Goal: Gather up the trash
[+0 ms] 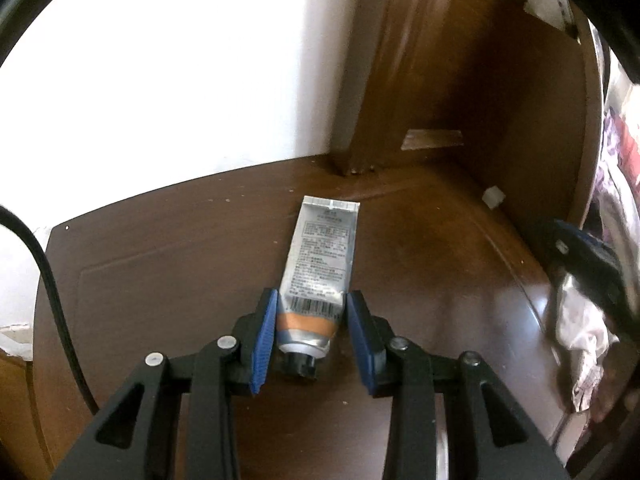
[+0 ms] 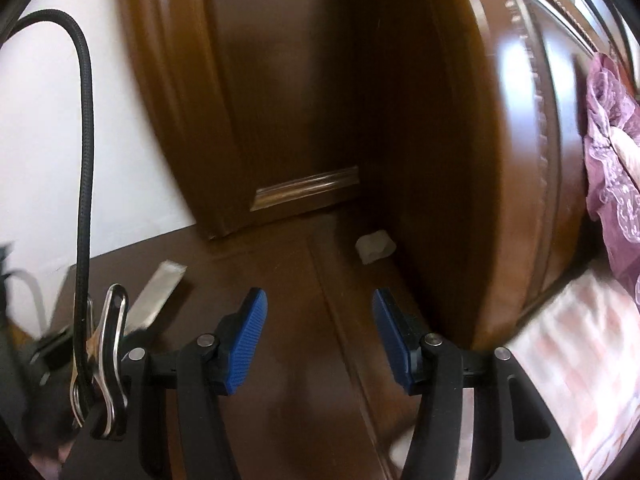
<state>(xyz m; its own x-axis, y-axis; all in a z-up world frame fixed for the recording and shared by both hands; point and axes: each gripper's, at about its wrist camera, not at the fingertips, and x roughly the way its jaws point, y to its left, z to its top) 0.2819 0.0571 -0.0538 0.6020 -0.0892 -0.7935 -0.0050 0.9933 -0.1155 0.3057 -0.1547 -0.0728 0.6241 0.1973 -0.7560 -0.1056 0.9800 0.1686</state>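
A silver tube [image 1: 320,264] is seen lying on the brown desk [image 1: 180,272], cap end near, between the left gripper [image 1: 312,300] jaws, which flank it untouched; the right gripper [image 2: 318,300] is held spread and empty above the desk; a white scrap [image 2: 374,247] lies at the far right.

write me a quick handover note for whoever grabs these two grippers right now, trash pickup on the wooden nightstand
Left gripper: its pads straddle the cap end of the silver tube, which lies flat on the nightstand top. Whether the pads press on it cannot be told.
Right gripper: open and empty, pointing toward the back corner of the top.
Small white scrap: lies in that corner against the brown headboard, untouched.
Crumpled wrapper: at the right edge of the left wrist view, blurred.
Done: nothing visibly collected yet.
Left: grip and lift the tube, pick up the scrap, bin both. No bin in view.
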